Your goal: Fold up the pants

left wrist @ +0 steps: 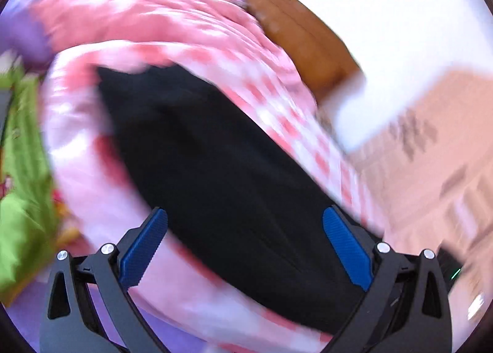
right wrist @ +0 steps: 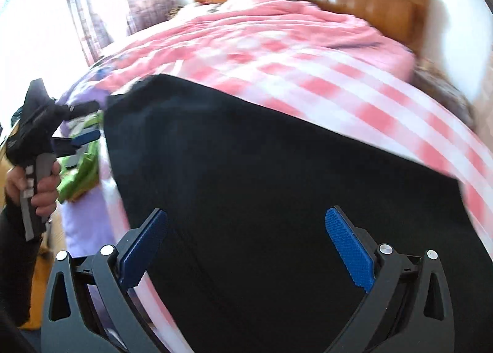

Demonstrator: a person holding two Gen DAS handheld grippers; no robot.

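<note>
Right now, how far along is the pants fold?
Done: the black fabric pants lie flat as a compact rectangle on the pink checked bedspread. In hand: nothing; left tongs and right tongs are open. Left: any further fold, though blur hides the layers.

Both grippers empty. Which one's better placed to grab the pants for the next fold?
Probably right. The right gripper is open directly over the black pants. The left gripper, also open, sits off their far edge beside green fabric.

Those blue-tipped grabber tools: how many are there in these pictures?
2. The right gripper hangs with open jaws over the black pants. The left gripper, held in a hand, is at the bed's left, jaws also open.
</note>
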